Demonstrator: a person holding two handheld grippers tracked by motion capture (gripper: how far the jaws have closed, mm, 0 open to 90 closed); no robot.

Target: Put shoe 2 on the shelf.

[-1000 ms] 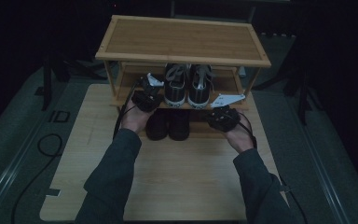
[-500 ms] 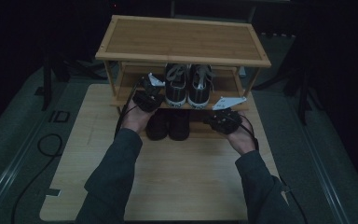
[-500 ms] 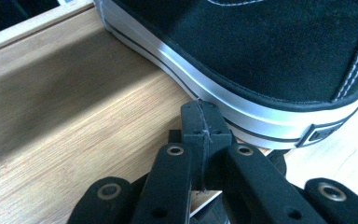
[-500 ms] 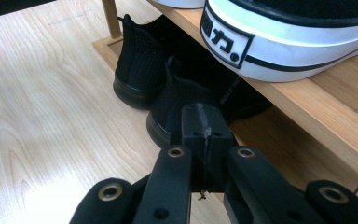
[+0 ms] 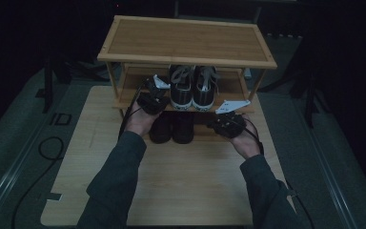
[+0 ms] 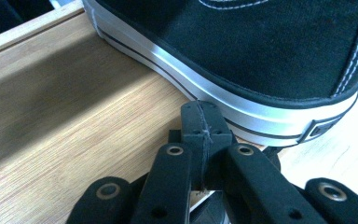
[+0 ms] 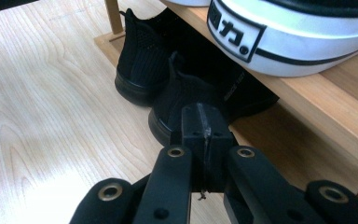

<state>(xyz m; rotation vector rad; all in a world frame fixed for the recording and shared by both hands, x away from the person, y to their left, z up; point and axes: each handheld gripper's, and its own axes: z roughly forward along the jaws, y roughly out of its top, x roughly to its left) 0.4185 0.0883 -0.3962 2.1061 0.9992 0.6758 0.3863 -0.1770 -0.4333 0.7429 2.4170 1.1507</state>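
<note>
A wooden shoe rack (image 5: 186, 40) stands at the far side of the table. On its middle shelf (image 6: 74, 107) sit two black canvas sneakers with white soles (image 5: 192, 88). My left gripper (image 5: 153, 95) is shut with nothing in it, its tips (image 6: 200, 116) right at the heel side of the left sneaker (image 6: 270, 56). Two all-black shoes (image 5: 173, 126) stand on the bottom shelf. My right gripper (image 5: 228, 121) is shut and empty, pointing at the nearer black shoe (image 7: 191, 100) from the right, below a white sneaker heel (image 7: 289, 32).
The rack's top shelf (image 5: 186, 38) is bare. A light wooden board (image 5: 181, 181) covers the table in front of the rack. A black cable (image 5: 47, 148) loops at the left on the grey floor mat. Rack legs (image 7: 114, 16) flank the black shoes.
The left gripper has risen slightly toward the middle shelf beside the left sneaker. The right gripper has shifted a little right and toward the person.
</note>
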